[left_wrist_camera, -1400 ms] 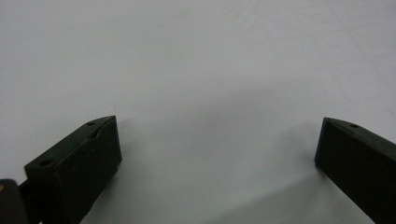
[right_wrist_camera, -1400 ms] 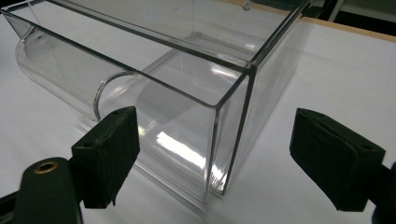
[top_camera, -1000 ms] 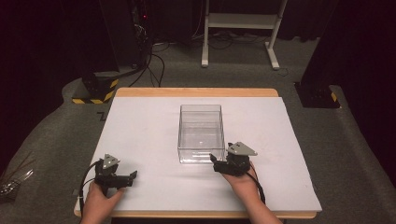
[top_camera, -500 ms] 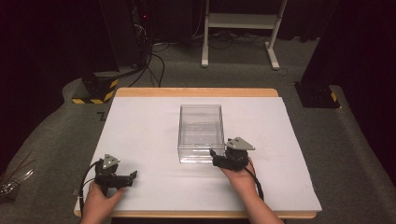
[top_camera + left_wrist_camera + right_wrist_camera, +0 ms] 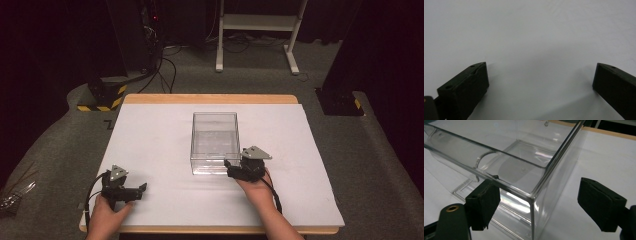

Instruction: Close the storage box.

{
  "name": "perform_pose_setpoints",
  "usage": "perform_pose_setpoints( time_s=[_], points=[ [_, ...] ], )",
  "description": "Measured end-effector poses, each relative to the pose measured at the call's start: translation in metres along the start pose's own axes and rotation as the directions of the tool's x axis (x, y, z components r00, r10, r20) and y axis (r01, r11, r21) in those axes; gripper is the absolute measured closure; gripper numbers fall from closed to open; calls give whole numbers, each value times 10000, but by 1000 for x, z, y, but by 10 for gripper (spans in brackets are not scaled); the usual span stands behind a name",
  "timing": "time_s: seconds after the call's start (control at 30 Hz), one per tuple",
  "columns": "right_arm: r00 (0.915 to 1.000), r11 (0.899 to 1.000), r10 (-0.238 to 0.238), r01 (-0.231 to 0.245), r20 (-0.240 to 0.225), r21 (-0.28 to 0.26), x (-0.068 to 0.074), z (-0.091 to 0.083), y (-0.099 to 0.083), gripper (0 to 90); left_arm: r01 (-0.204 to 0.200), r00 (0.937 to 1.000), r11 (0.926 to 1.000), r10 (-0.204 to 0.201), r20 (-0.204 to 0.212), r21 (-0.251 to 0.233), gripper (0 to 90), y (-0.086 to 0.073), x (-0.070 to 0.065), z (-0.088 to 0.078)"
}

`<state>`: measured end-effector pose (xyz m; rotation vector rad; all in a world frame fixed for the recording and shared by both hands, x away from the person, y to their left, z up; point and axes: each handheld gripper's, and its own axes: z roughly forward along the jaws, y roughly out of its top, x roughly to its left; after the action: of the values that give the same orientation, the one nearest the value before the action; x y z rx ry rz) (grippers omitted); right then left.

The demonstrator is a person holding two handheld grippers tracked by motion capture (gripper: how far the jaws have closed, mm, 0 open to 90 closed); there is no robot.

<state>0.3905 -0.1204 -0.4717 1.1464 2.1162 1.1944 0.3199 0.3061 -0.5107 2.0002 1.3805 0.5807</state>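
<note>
The right gripper [image 5: 231,167] has reached the clear box's [image 5: 214,131] near corner, jaws spread; left gripper [image 5: 140,190] jaws spread too.

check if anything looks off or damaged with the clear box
Nothing stands out. The clear box sits upright and square on the white sheet, empty, with no cracks visible. The right gripper is open around its near corner; the left gripper is open over bare sheet.

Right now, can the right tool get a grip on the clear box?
Probably yes. The right tool is open at the near right corner of the box; in the right gripper view that corner stands between the jaws, one at the front wall, one off the side. Nothing else lies between them.
</note>
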Motion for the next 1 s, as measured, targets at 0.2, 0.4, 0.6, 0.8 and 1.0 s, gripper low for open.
perform_pose_setpoints(
  time_s=[0.2,0.4,0.6,0.8,1.0],
  points=[
    [9999,9999,-12,15,-160,161,0,-3,-1,204,0,10000,10000,0,-1,-1,5,0,0,0],
    [9997,10000,24,-22,-254,68,2,-9,-4,205,-33,10000,10000,33,3,26,5,0,0,0],
    [9994,10000,9,-10,-351,-22,3,-17,-6,206,-37,10000,10000,37,4,27,5,0,0,0],
    [9992,9999,120,-123,-392,-70,3,-25,-11,208,-2,10000,10000,2,-2,-1,5,0,0,0],
    [9994,9998,136,-140,-307,-117,-2,-36,-16,210,-39,10000,10000,39,-17,4,5,0,0,0]
  ],
)
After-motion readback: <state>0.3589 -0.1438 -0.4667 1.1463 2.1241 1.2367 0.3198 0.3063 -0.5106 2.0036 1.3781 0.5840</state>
